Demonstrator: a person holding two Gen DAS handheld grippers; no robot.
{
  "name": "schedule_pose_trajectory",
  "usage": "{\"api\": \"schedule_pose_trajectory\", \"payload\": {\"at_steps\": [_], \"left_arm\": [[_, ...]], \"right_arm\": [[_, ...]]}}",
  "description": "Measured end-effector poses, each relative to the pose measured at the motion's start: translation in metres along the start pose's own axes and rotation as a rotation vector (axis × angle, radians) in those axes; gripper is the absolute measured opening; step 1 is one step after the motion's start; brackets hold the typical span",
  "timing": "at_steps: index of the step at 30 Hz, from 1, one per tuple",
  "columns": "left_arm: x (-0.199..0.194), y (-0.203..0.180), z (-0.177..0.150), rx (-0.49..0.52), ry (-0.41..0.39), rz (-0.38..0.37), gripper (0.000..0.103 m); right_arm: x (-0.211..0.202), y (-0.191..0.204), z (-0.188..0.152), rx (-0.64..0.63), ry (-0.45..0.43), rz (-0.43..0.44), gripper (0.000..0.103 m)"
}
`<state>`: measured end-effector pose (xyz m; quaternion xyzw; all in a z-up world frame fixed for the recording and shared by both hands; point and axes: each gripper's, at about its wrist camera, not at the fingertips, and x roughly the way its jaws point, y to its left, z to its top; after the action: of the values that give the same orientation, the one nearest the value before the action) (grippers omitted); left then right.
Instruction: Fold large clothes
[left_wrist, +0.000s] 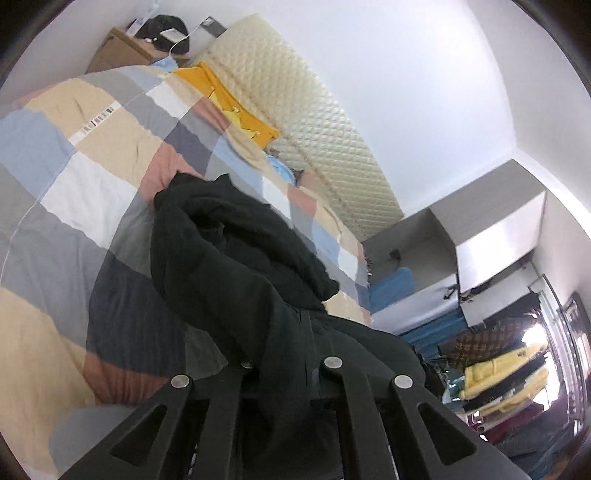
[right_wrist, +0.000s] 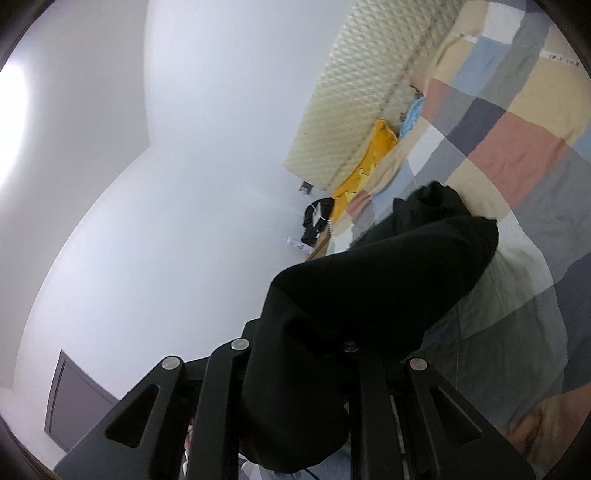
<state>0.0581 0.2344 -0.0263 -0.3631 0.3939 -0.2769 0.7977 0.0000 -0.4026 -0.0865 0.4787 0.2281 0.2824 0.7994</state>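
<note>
A large black garment (left_wrist: 236, 258) hangs lifted above the checked bedspread (left_wrist: 81, 177). My left gripper (left_wrist: 284, 354) is shut on a bunch of its cloth, which drapes over and hides the fingertips. In the right wrist view the same black garment (right_wrist: 376, 280) is draped thickly over my right gripper (right_wrist: 295, 350), which is shut on it, with its fingertips buried in the fabric. The far end of the garment still reaches down toward the bedspread (right_wrist: 517, 155).
A cream quilted mattress (left_wrist: 314, 122) leans on the white wall behind the bed, with a yellow garment (left_wrist: 229, 99) at its foot. A wooden nightstand (left_wrist: 122, 51) stands at the bed's far corner. Grey shelves (left_wrist: 480, 236) and hanging clothes (left_wrist: 502, 376) fill the right.
</note>
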Motion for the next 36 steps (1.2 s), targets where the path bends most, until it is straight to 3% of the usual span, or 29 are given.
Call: {"api": "schedule_pose_trajectory", "payload": {"at_steps": [11,18,24,29,36], "left_arm": [[-0.069,-0.022,-0.051,0.033,-0.041,-0.059,0.005],[-0.063,-0.023,-0.043,0.048,-0.07,-0.022,0.005],[-0.032,-0.031,-0.002,0.064,-0.043,0.027,0.005],[0.018,-0.039,0.047,0.136,-0.021,0.224,0.006],[0.077,-0.02,0.105,0.092,0.01,0.34,0.007]], "right_arm": [[-0.047,0.032,-0.031,-0.071,-0.019,0.033,0.017],[-0.033,0.026,-0.009,-0.08,0.013,-0.047,0.017],[-0.005,0.013,0.03,-0.053,0.038,-0.139,0.017],[0.044,-0.016,0.072,-0.011,0.087,-0.302,0.017],[0.087,-0.053,0.108,0.177,0.106,-0.419,0.018]]}}
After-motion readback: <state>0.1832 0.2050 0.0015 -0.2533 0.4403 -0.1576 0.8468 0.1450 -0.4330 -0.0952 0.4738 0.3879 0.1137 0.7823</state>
